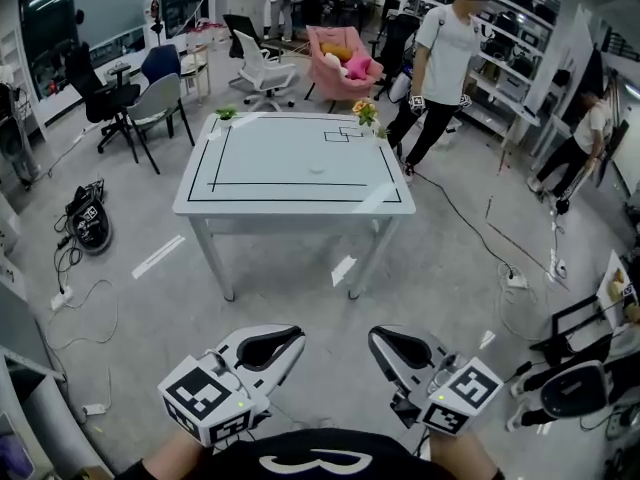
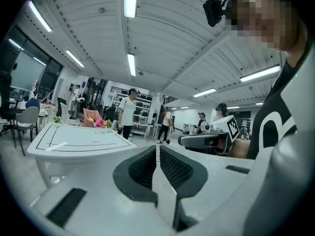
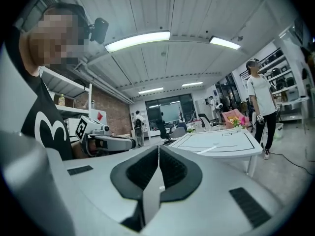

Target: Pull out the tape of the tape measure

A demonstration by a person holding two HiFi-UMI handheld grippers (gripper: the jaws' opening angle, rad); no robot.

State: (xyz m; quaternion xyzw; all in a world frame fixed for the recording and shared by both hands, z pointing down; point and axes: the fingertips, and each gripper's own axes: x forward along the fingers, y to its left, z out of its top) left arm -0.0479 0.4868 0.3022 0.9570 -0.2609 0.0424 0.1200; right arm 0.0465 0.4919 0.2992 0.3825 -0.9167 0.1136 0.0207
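In the gripper views only, left tool (image 2: 157,150) and right tool (image 3: 158,150) show clenched, empty.

Surface (image 1: 290,196): white, black lines drawn on top
Far corners: green plant (image 1: 227,113) left, flowers (image 1: 365,113) right
Middle: small pale object (image 1: 318,169) — too small to tell

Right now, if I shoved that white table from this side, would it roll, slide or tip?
Likely slide: the table stands on plain legs, no wheels showing. Tipping seems unlikely, since the legs sit at the corners of a wide top. The small flowers at its far right corner look light and might topple.
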